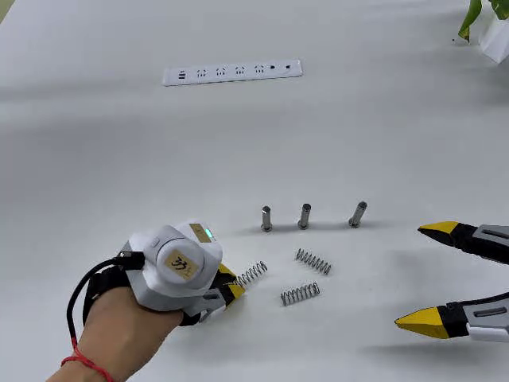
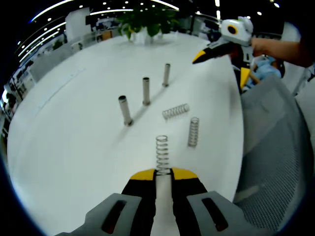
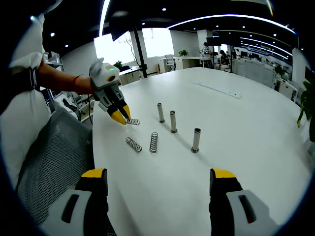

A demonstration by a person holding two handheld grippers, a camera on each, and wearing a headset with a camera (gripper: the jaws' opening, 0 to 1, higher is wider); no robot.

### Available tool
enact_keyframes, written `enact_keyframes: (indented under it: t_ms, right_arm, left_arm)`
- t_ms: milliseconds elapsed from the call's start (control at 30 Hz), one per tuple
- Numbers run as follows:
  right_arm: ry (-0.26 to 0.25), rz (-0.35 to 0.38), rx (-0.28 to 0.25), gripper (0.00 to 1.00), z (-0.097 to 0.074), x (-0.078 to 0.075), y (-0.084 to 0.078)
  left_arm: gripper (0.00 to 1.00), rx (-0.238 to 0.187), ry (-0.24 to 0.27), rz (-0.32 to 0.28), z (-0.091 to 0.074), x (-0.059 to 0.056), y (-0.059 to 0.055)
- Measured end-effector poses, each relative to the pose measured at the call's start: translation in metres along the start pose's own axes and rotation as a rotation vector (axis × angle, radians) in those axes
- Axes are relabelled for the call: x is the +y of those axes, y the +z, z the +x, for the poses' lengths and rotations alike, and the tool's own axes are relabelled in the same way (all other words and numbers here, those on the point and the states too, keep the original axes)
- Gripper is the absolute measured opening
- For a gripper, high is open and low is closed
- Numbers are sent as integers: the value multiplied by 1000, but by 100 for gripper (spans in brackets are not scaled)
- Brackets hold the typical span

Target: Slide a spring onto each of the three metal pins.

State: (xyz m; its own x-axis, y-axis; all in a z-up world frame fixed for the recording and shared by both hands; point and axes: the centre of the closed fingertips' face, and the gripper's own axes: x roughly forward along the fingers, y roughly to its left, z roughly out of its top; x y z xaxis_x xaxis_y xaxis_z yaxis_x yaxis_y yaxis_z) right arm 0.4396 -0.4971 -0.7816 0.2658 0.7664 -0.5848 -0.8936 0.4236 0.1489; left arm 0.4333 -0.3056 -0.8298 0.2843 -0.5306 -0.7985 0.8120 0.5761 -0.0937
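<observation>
L tongs (image 2: 163, 172) clamped on spring (image 2: 162, 150) end; R tongs (image 3: 160, 173) spread wide nr pins (image 1: 305, 215).

White table (image 1: 119, 143), power strip (image 1: 232, 72), potted plant (image 1: 471, 20)

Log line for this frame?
left gripper shut on small steel coil spring | right gripper open | three upright metal pins bare | two springs loose on white table

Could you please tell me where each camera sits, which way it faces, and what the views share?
Head view: from the headset, down onto the table; shows a hand, the left gripper and right gripper.
Left gripper view: along its own jaws, shut on a spring, toward the pins.
Right gripper view: between its open jaws, across the table.
Shared: both gripper views show the other gripper.
</observation>
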Motion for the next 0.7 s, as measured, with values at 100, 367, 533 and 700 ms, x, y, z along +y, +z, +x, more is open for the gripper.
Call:
enact_keyframes:
  t_ms: [100,367,533,700]
  right_arm:
    - [1,0,-8,86,-1,2,5]
    - [2,6,-45,84,-1,7,21]
    - [6,29,-96,81,-1,12,39]
    - [9,40,-141,77,-1,16,61]
  left_arm:
    - [11,-23,-2,-4,-4,-1,4]
    - [11,-98,-11,-22,-14,-5,16]
    - [10,-175,-20,-22,-21,-8,31]
    - [10,-247,-30,-14,-26,-15,49]
